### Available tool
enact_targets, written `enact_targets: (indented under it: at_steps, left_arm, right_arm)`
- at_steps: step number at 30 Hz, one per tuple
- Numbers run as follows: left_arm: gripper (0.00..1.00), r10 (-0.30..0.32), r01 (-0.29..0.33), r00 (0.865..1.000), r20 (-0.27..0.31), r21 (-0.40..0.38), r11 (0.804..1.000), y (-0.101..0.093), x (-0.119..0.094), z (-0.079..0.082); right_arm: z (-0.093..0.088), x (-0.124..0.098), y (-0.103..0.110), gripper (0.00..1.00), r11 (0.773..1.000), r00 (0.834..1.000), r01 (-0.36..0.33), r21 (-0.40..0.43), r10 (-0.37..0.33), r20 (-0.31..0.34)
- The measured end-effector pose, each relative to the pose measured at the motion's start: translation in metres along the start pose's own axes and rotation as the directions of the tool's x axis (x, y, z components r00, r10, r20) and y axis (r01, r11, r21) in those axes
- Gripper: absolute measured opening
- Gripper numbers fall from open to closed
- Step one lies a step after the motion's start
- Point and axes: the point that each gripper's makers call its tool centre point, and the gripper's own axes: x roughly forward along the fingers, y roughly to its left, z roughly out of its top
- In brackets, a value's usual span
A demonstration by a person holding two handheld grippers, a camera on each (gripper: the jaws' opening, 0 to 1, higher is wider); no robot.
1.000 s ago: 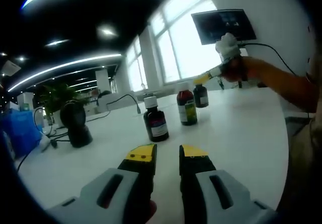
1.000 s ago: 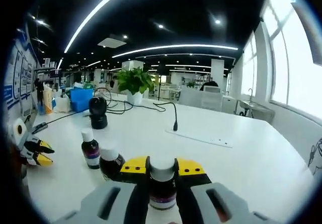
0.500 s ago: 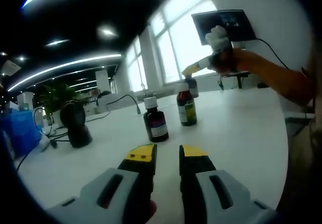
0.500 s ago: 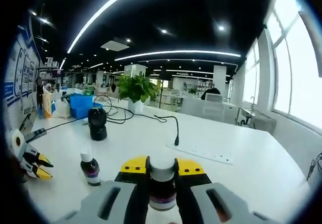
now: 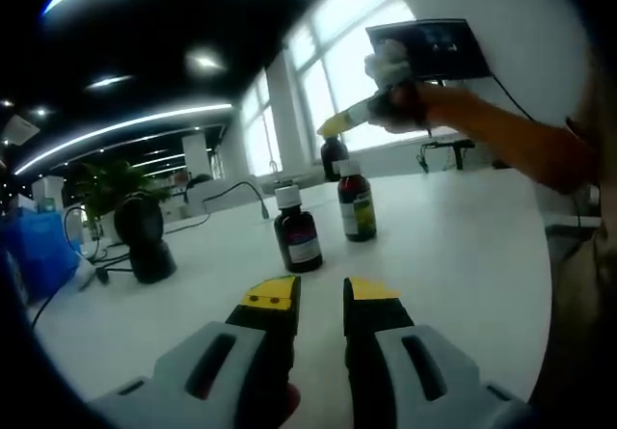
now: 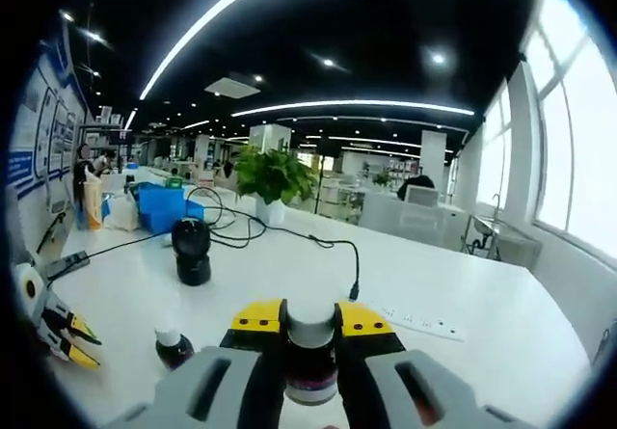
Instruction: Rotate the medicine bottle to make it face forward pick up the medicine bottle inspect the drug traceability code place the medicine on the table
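Dark glass, white cap: the medicine bottle (image 6: 310, 361) is up off the table (image 6: 289, 284), clamped at its shoulder between the yellow-tipped jaws of the right gripper (image 6: 310, 325). In the left gripper view that same bottle (image 5: 334, 153) hangs in the air past the table's far edge, against the bright windows.

On the left of that view a black scanner (image 5: 143, 236) sits near the table's left edge. Next, a bottle with a pale label (image 5: 297, 230) stands mid-table, and just beside it another with a green label (image 5: 356, 202). The left gripper (image 5: 321, 299) hovers low over the near edge, jaws slightly apart, nothing between them.

Handling: small, rigid and probably light, but glass is slick and breakable, so I'd judge a firm grip on the neck or shoulder, leaving the label clear, the safe hold.

Against half a second ago, the carried bottle has swung further left and higher; in the right gripper view the table has dropped lower.
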Motion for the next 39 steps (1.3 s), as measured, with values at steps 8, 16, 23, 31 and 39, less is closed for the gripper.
enact_targets:
  at_steps: [8,16,23,31,39]
  left_arm:
    - [0.1,-0.001,0.001,1.0,0.003,-0.005,1.0,0.0,0.0,0.001]
    - [0.1,-0.003,0.003,1.0,0.001,0.002,1.0,-0.002,-0.001,0.001]
    - [0.1,-0.005,0.005,1.0,0.004,-0.003,1.0,-0.002,-0.001,0.002]
    - [0.1,-0.006,0.006,1.0,0.005,-0.003,1.0,-0.002,-0.001,0.003]
    - [0.1,-0.002,0.002,1.0,0.004,-0.003,1.0,-0.002,0.0,0.003]
  right_arm:
    - [0.011,0.028,0.021,0.15,0.999,0.999,-0.047,0.004,0.047,0.009]
    - [0.013,0.055,0.039,0.15,0.996,0.996,-0.092,0.012,0.092,-0.003]
    - [0.015,0.071,0.057,0.15,0.992,0.992,-0.127,0.008,0.127,-0.008]
    - [0.024,0.086,0.074,0.15,0.988,0.988,-0.153,-0.002,0.153,-0.004]
    - [0.029,0.099,0.097,0.15,0.982,0.982,-0.19,-0.017,0.189,-0.006]
